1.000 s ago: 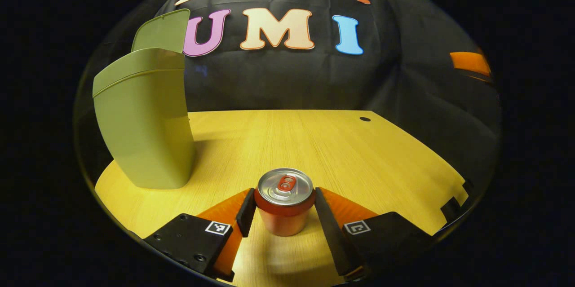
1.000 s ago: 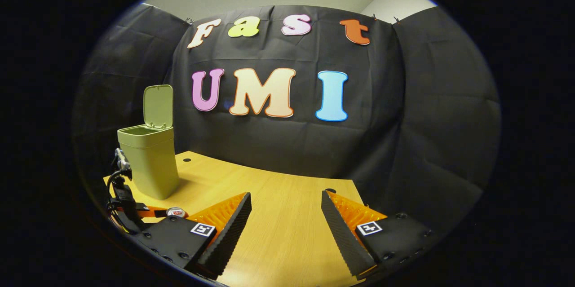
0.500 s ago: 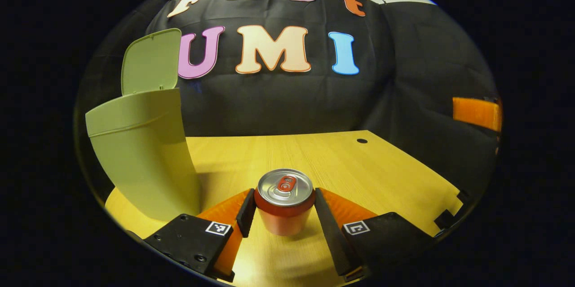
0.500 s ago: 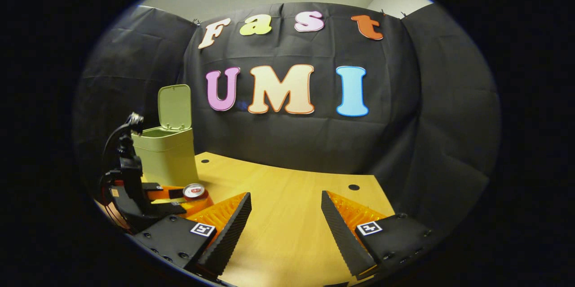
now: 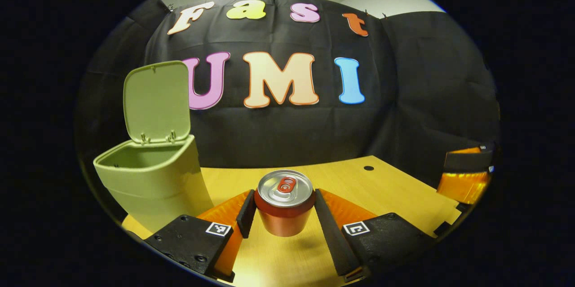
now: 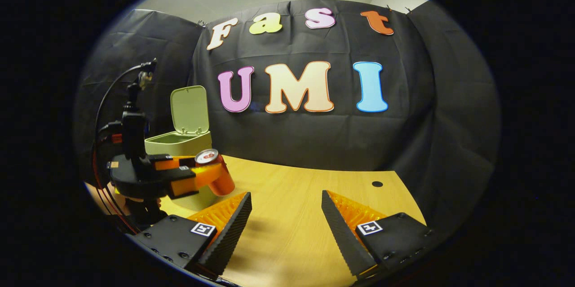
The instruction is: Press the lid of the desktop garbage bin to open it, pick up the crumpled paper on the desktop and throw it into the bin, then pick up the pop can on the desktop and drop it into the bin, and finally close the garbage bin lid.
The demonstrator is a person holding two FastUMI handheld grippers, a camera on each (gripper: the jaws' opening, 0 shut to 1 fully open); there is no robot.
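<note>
A red pop can with a silver top is held upright off the wooden table, my left gripper shut on its sides. The green bin stands just to the left of the can, its lid tipped up and back, its mouth open. In the right gripper view the left gripper carries the can at about rim height, close beside the bin, whose lid stands up. My right gripper hangs open over the table with nothing between its fingers.
The black cloth wall closes the table's back and sides. A small dark hole sits in the tabletop near the far right corner. The right gripper shows at the right edge of the left gripper view. A hand holds the left gripper.
The left gripper has lifted the can from the table up to the bin's rim height, so the open mouth now shows. The right gripper has swung slightly left, still open.
</note>
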